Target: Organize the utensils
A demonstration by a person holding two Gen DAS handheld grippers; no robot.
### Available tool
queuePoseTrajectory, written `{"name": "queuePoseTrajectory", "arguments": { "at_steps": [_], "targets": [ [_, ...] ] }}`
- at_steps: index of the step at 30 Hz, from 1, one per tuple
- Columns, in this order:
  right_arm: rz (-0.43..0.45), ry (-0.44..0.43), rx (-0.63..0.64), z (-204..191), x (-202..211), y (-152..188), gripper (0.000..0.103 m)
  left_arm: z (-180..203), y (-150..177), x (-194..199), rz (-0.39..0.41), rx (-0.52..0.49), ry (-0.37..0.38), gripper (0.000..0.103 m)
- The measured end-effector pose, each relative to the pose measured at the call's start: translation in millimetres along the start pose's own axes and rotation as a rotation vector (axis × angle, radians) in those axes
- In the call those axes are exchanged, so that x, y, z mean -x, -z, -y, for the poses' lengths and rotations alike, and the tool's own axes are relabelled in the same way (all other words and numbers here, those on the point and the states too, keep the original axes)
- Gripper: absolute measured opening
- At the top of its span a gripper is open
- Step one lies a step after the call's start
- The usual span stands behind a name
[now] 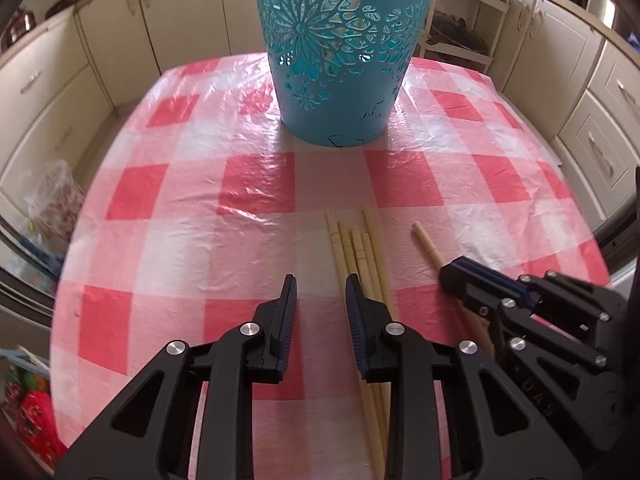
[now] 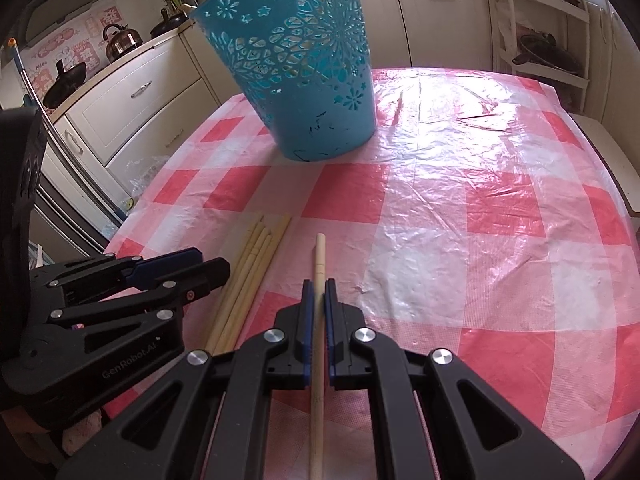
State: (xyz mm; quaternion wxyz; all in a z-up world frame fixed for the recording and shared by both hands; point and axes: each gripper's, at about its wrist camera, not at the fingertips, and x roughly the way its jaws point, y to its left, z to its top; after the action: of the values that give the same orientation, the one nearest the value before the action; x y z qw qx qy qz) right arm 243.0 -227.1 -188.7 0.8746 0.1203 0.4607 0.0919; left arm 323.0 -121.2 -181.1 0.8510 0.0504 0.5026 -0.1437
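Across the left wrist view, a pink-and-white checked plastic tablecloth [image 1: 256, 184] is seen, with a tall turquoise plastic basket pierced with flower cut-outs [image 1: 340, 60] standing upright at its far side. Nearer the camera, a bundle of pale wooden chopsticks [image 1: 360, 248] lies side by side on the cloth, just beside the right finger of the left gripper [image 1: 321, 286], whose jaws are held moderately apart and empty. To the right, a single pale wooden chopstick [image 1: 426, 242] is seen entering the right gripper [image 1: 456, 272]. From the right wrist view, the single chopstick [image 2: 319, 256] is shown clamped between the narrowly closed blue pads of the right gripper [image 2: 319, 292], pointing towards the basket [image 2: 304, 60], which stands well apart. The bundle [image 2: 256, 264] lies between the two grippers. A slip could follow, judging by the thin round stick pinched only mid-length; it could pivot and strike the basket rim instead of dropping inside.
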Motion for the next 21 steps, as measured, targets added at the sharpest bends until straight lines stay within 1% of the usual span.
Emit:
{"name": "queuePoseTrajectory", "arguments": {
  "at_steps": [4,11,12,13,18,21],
  "targets": [
    [-0.005,-0.004,-0.001,0.3,-0.2,0.0,0.006,-1.7,-2.6,-3.5,-0.034,0.048,0.055,0.024],
    [-0.008,0.007,0.017,-1.9,-0.3,-0.4,0.006,1.4,-0.6,-3.5,-0.041,0.030,0.050,0.023],
    [-0.008,0.007,0.017,-1.8,-0.4,-0.4,0.006,1.8,-1.6,-3.1,-0.043,0.028,0.050,0.015],
    [-0.009,0.005,0.016,-1.6,-0.5,-0.5,0.006,3.1,-2.4,-3.5,-0.049,0.024,0.048,0.004],
    [-0.011,-0.007,0.007,0.9,0.0,-0.1,0.006,-1.5,-2.3,-5.4,-0.056,0.049,0.073,0.004],
    [-0.010,0.006,0.020,-1.3,-0.4,-0.1,0.006,6.5,-3.3,-5.9,-0.052,-0.001,0.031,0.004]
  ]
}}
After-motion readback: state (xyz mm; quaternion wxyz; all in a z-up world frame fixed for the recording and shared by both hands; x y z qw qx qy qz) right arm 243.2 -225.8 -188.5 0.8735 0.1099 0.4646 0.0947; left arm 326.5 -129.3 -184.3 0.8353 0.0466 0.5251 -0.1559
